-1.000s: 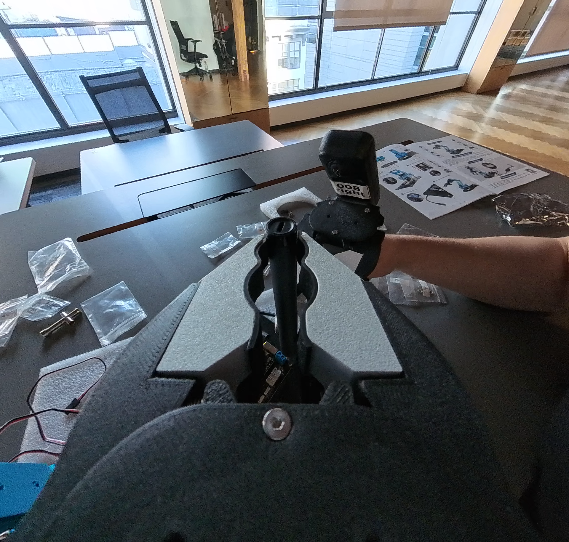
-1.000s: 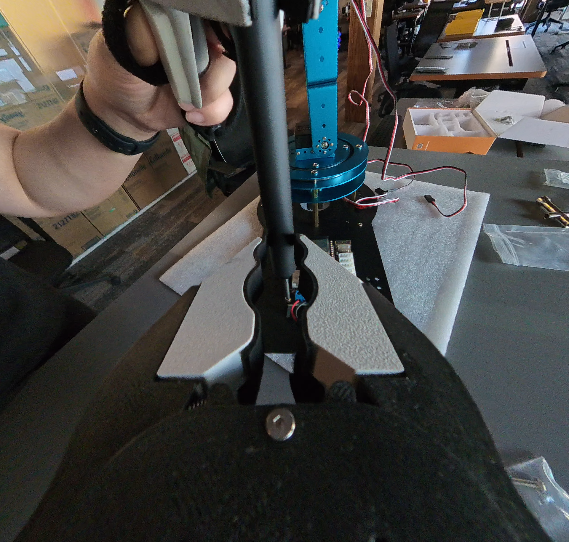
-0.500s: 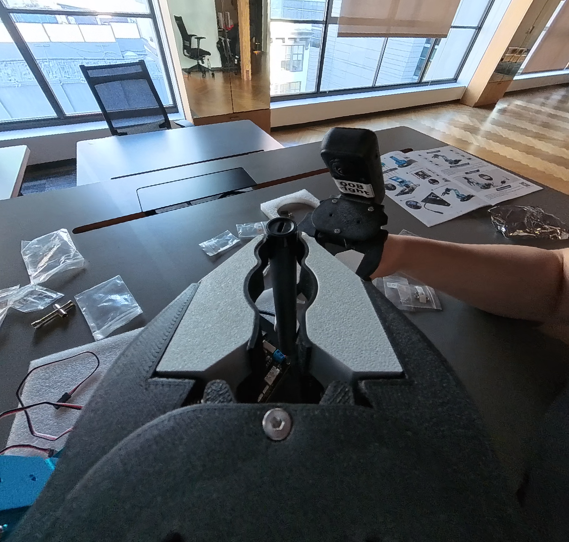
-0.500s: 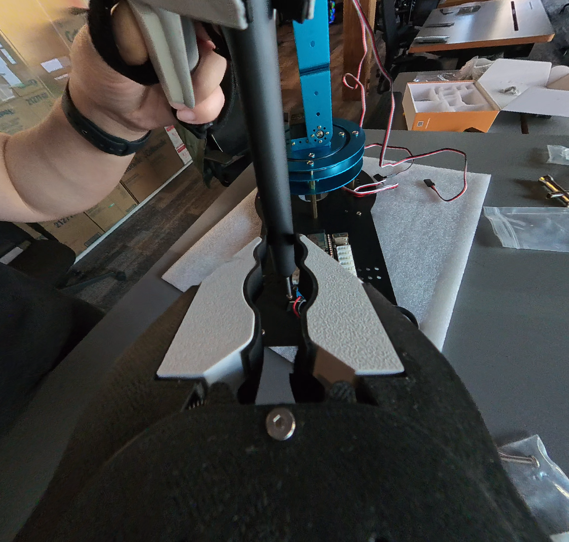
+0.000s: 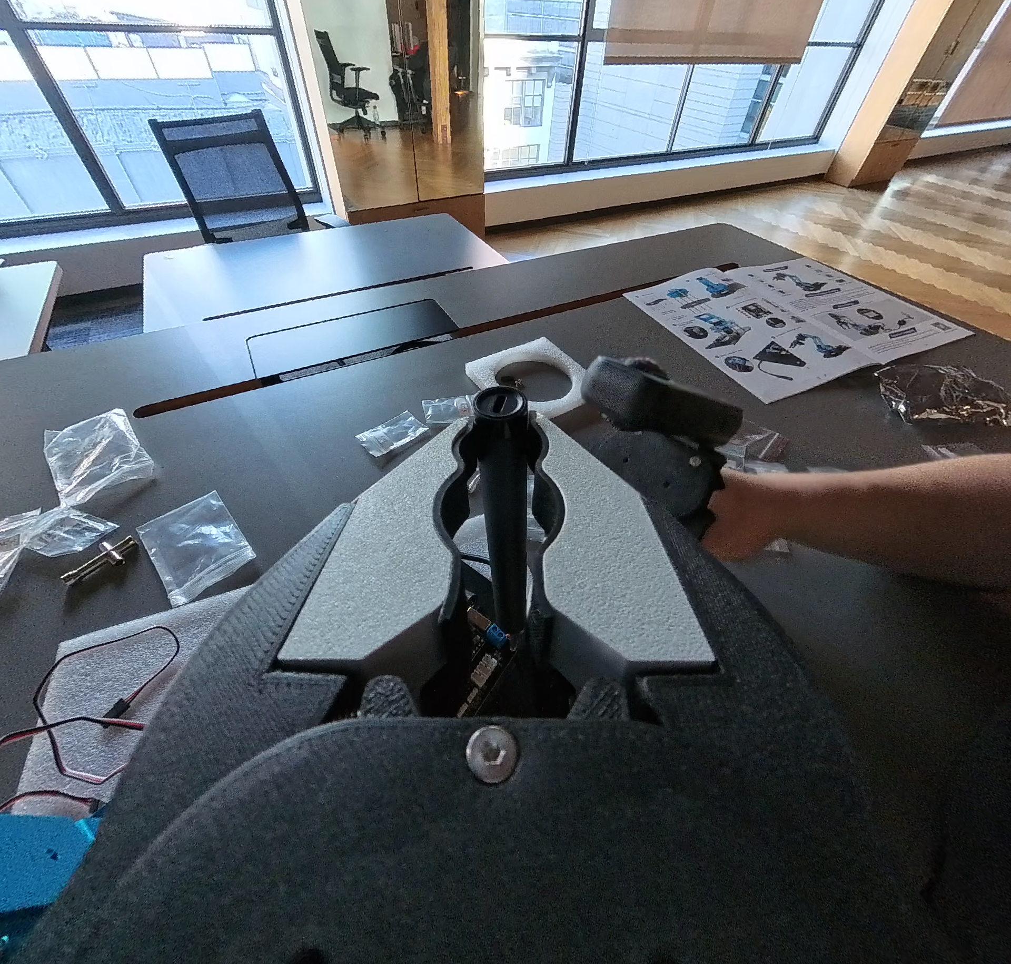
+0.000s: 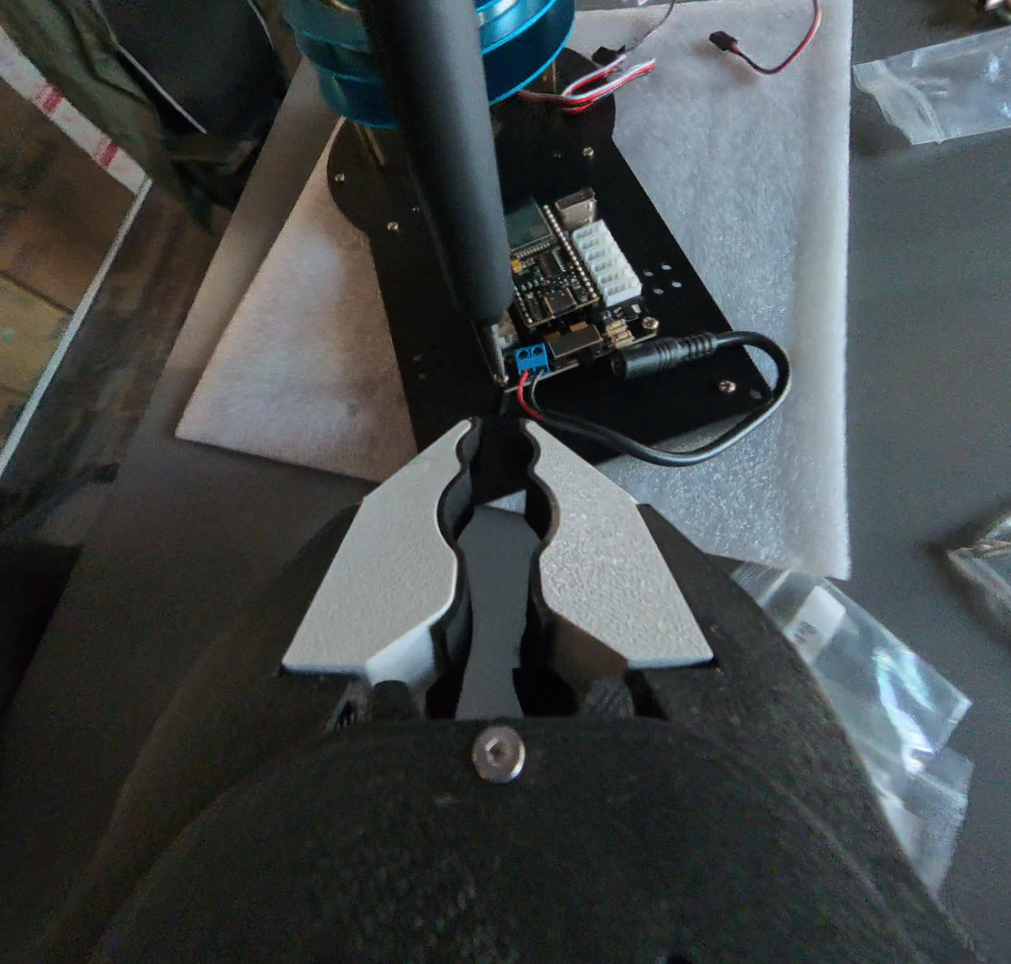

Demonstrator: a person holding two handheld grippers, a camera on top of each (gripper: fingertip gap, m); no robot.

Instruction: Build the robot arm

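A: What does the left hand-held gripper [image 5: 500, 434] have?

B: It is clenched on a black screwdriver [image 5: 504, 505], gripped near the butt end. The long axis runs steeply down from the grip. In the right wrist view the screwdriver [image 6: 437, 133] slants from upper left to lower right, and its metal tip sits at the corner of the circuit board [image 6: 569, 292], just beside a blue terminal block [image 6: 532, 358].

A: And the right hand-held gripper [image 6: 499, 434]?

B: Its jaws stand slightly parted with nothing between them. It hangs just short of the board's near edge, over the black base plate [image 6: 656, 390] on a white foam sheet [image 6: 727, 215]. From the left wrist view it [image 5: 651, 445] looks blurred, low over the counter [image 5: 273, 445].

A: Any writing?

B: A printed instruction sheet [image 5: 793, 319] lies at the far right of the counter, and a clear bag [image 6: 870, 680] beside the right gripper carries a small label. A blue metal turntable [image 6: 519, 24] stands behind the board.
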